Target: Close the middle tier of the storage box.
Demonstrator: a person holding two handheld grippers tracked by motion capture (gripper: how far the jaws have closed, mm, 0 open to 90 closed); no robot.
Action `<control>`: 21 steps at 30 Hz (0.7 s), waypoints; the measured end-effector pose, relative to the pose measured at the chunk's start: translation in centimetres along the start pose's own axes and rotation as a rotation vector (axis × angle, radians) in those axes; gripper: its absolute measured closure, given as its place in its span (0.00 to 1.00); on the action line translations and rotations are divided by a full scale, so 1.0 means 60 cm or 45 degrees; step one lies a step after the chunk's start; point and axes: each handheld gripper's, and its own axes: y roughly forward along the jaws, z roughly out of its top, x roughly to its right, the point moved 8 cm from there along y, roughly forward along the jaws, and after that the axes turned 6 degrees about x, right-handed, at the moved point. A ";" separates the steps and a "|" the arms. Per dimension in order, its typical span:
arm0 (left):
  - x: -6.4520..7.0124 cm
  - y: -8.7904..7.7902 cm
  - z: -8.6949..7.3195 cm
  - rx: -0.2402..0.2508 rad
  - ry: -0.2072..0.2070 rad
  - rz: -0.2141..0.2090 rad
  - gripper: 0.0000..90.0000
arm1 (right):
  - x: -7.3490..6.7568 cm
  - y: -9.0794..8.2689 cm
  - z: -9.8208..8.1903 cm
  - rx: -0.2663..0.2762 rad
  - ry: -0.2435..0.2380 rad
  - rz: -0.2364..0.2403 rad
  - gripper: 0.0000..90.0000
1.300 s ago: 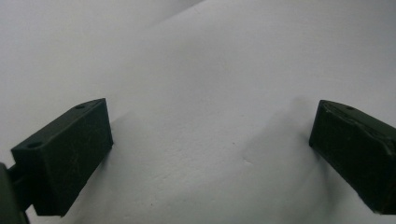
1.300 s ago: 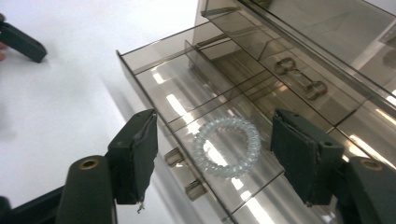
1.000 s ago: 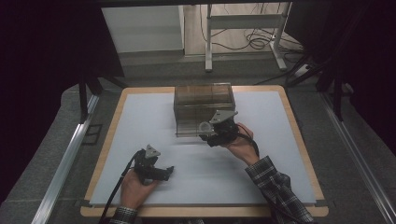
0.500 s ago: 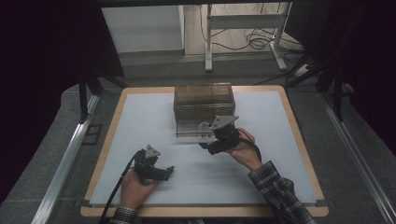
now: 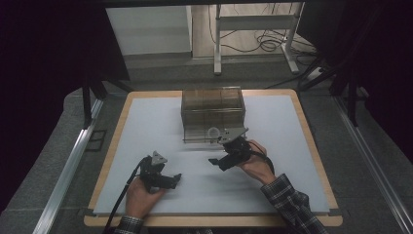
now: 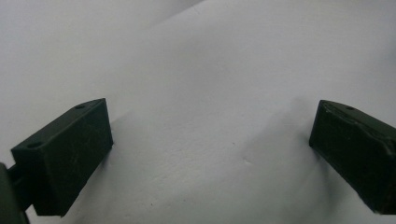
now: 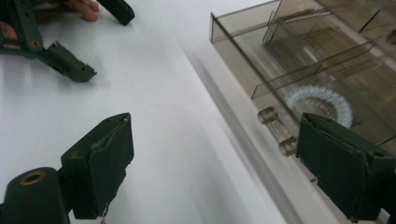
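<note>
The right tongs have just been opening and stand apart with nothing between them, just in front of the smoky drawer box, whose open drawer holds a white ring. The left tongs gape empty over the white surface.

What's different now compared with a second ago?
The right tongs have drawn back from the clear drawer box toward the person, and their jaws have just been opening, with nothing between them. The left tongs, the box and the white ring inside it stayed put.
</note>
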 end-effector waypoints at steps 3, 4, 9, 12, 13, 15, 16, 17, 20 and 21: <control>0.000 0.000 0.000 0.002 -0.001 0.001 0.00 | 0.000 0.001 -0.008 -0.009 -0.001 0.002 0.12; 0.000 0.000 0.000 0.001 -0.001 0.001 0.00 | 0.000 0.002 -0.011 -0.012 0.000 0.001 0.12; 0.000 0.000 0.000 0.002 -0.001 0.001 0.00 | 0.001 0.003 -0.021 -0.023 0.000 0.000 0.12; 0.000 0.000 0.000 0.002 -0.001 0.001 0.00 | 0.000 0.006 -0.027 -0.032 0.005 0.002 0.12; 0.000 0.000 0.000 0.001 -0.001 0.001 0.00 | 0.000 0.007 -0.029 -0.034 0.003 0.004 0.12; 0.000 0.000 0.000 0.002 -0.001 0.001 0.00 | -0.001 0.009 -0.033 -0.044 0.011 0.003 0.12; 0.000 0.000 0.000 0.000 -0.003 0.001 0.00 | 0.000 0.010 -0.034 -0.042 0.007 0.004 0.12; 0.000 0.000 0.000 0.002 -0.005 0.001 0.00 | 0.000 0.011 -0.035 -0.042 0.010 0.008 0.12; 0.001 0.000 0.000 0.000 -0.005 -0.001 0.00 | 0.001 0.015 -0.040 -0.048 0.014 0.005 0.12; 0.001 0.000 0.000 0.000 -0.005 -0.001 0.00 | 0.002 0.016 -0.041 -0.052 0.016 0.006 0.12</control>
